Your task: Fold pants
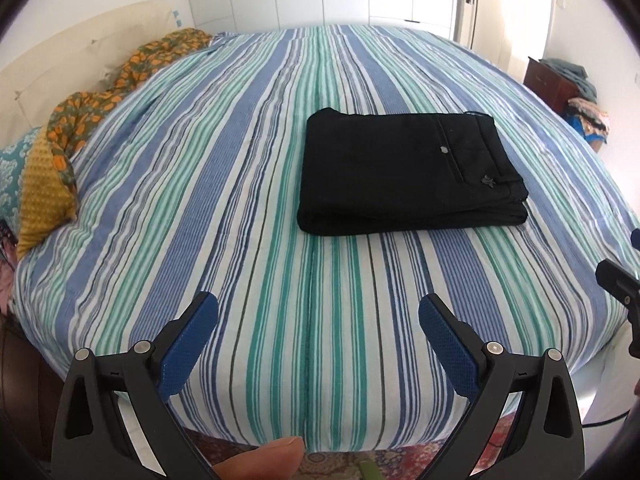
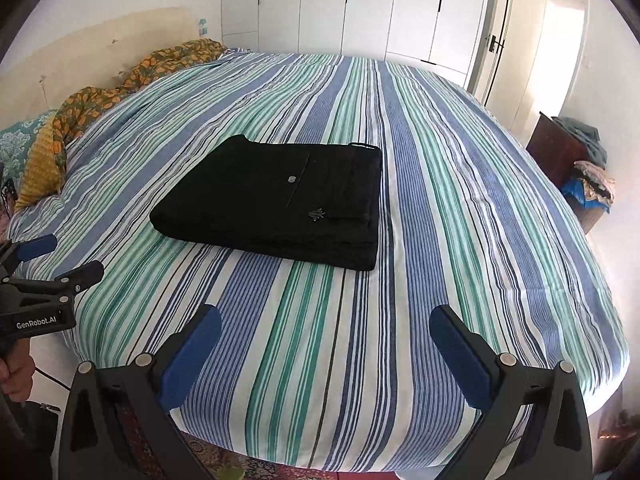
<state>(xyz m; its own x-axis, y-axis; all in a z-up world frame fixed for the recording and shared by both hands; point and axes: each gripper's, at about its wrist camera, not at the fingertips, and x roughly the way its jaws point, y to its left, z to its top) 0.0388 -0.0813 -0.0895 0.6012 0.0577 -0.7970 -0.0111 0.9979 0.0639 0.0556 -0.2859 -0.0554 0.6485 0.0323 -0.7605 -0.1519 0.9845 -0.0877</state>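
Note:
Black pants (image 1: 408, 172) lie folded into a flat rectangle on the striped bed, back pocket with a button facing up; they also show in the right wrist view (image 2: 276, 204). My left gripper (image 1: 318, 304) is open and empty, held above the near part of the bed, well short of the pants. My right gripper (image 2: 325, 316) is open and empty too, also short of the pants. The left gripper also shows at the left edge of the right wrist view (image 2: 60, 260), jaws apart. Part of the right gripper shows at the right edge of the left wrist view.
The bed (image 1: 240, 200) has a blue, green and white striped sheet. An orange patterned blanket (image 1: 120, 80) and pillows lie along the headboard at the left. White wardrobes (image 2: 360, 8) stand behind. A dark cabinet with clothes (image 2: 576, 160) stands at the right.

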